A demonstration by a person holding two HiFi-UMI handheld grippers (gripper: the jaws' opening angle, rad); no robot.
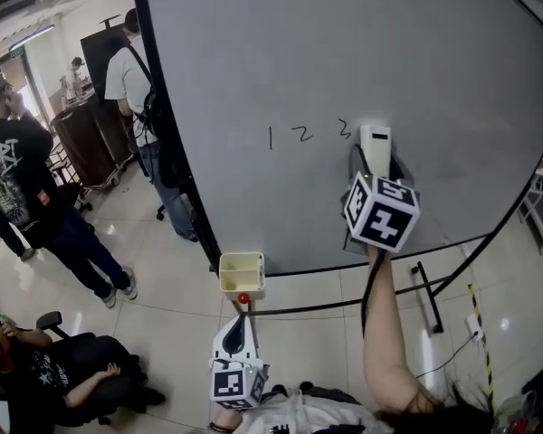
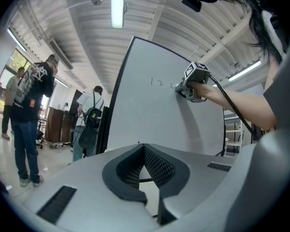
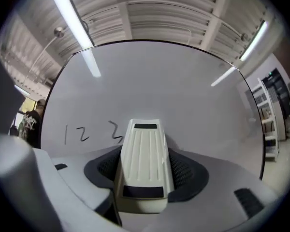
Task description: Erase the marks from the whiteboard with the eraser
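A large grey whiteboard (image 1: 344, 70) stands upright with black marks "1 2 3" (image 1: 300, 135) at its middle. My right gripper (image 1: 373, 165) is shut on a white ribbed eraser (image 1: 376, 146), held against the board just right of the "3". In the right gripper view the eraser (image 3: 143, 163) sits between the jaws, with the marks (image 3: 94, 132) to its left. My left gripper (image 1: 238, 333) hangs low below the board; its jaws stand together with nothing between them (image 2: 146, 178).
A small cream tray (image 1: 242, 272) hangs at the board's lower edge. The board's black stand (image 1: 428, 297) rests on the tiled floor. Several people (image 1: 36, 188) stand or sit at the left near a dark wooden cabinet (image 1: 86, 138).
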